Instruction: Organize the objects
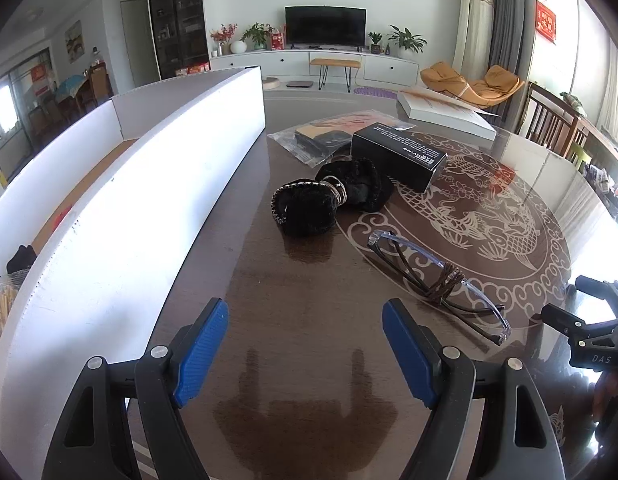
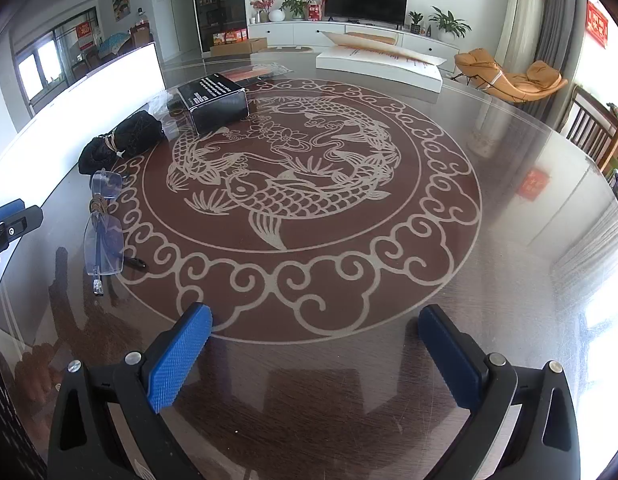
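On your far left stands the white box (image 1: 121, 208), open-topped; you can make out something dark and some pale sticks in its near corner, the rest is hidden. Your left gripper (image 1: 305, 356) hangs spread wide over the table (image 1: 309, 300), holding nothing. Just ahead lies the black velvet pouch (image 1: 329, 200), soft and light; it should squash, so pinch it at the cinched neck. Behind it, touching, sits the black carton (image 1: 397, 156), stiff and probably light, best taken across its narrow sides, with a plastic bag (image 1: 309, 136) beyond. Rightward lie the clear glasses (image 1: 437, 280), folded, fragile and slippery on glass; take them at the bridge where the cord wraps. Your right gripper (image 2: 315, 356) is likewise wide apart and empty
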Demonstrator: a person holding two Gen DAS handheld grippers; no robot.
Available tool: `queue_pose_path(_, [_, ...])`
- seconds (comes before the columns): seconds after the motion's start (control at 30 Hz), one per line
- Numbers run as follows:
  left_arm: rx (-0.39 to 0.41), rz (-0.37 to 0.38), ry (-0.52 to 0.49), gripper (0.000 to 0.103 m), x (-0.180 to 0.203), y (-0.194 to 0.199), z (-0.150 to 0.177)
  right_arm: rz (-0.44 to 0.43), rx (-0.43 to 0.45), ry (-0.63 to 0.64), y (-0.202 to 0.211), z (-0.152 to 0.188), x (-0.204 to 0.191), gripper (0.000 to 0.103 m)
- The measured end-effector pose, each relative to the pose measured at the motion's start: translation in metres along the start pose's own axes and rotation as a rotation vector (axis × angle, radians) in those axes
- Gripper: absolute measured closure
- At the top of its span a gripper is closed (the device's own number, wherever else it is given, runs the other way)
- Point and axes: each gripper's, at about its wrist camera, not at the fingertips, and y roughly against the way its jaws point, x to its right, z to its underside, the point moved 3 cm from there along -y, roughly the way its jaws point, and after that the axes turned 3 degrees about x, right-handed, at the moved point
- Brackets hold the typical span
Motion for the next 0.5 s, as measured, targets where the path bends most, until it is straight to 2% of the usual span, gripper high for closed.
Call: queue_pose_path(0.5, [-0.002, -0.008, 0.008, 0.024, -0.0012, -0.0066, 0.0043, 0.000, 0.000, 0.000, -0.0003, -0.0001, -0.0002, 0.000])
